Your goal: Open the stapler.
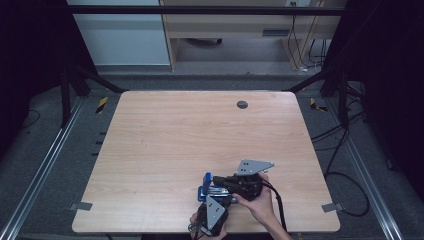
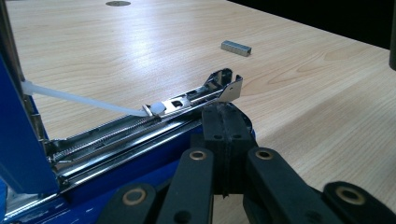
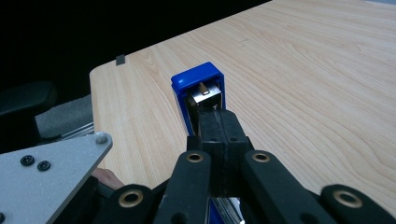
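Dim, dark-edged frames; soft glare on the table.

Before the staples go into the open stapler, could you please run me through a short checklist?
1. Stapler opened: ok, blue lid swung up, magazine exposed.
2. Left gripper shut at the base: ok; whether it pinches the base, cannot tell.
3. Right gripper shut at the lid: ok; actual grip, cannot tell.
4. Staple strip free on the table: ok.
5. A free gripper to lift the strip: not ok.
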A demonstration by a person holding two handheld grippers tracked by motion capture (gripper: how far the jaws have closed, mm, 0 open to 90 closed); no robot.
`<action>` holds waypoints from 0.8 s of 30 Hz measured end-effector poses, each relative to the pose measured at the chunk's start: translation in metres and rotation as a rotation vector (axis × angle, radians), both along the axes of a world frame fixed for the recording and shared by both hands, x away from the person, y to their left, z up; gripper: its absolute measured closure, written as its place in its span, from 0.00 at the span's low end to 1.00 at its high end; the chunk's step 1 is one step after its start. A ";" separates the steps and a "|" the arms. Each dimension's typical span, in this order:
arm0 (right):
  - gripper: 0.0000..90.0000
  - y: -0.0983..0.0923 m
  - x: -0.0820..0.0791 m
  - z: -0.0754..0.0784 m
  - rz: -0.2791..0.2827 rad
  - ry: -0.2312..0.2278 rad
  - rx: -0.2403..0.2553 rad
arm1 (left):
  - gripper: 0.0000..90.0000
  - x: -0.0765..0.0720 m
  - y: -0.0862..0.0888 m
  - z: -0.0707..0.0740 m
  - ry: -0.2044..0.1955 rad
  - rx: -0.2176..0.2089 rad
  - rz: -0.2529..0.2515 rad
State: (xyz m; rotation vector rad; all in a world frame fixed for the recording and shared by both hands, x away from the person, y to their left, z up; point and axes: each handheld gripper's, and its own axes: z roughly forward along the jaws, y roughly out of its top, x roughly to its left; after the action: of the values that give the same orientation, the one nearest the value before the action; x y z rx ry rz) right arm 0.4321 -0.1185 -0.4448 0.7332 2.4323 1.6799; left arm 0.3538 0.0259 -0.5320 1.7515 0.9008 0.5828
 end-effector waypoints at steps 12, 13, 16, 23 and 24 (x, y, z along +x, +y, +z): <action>1.00 0.007 0.002 -0.002 0.012 0.005 -0.011 | 1.00 0.000 0.000 0.000 -0.001 -0.002 0.002; 1.00 0.008 0.003 -0.002 0.011 0.005 -0.010 | 1.00 0.000 0.000 0.000 0.000 -0.002 0.002; 1.00 0.009 0.003 -0.002 0.015 0.003 -0.012 | 1.00 0.000 0.000 0.000 0.000 -0.002 0.002; 1.00 0.014 0.005 0.001 0.035 0.007 -0.027 | 1.00 0.000 0.000 0.000 0.000 -0.002 0.002; 1.00 0.015 0.006 0.001 0.039 0.007 -0.030 | 1.00 0.000 0.000 0.000 0.000 -0.003 0.002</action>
State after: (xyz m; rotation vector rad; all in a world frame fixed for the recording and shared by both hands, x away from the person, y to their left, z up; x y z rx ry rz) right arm 0.4379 -0.1039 -0.4438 0.6933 2.4863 1.6537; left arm 0.3539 0.0260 -0.5321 1.7484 0.9033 0.5829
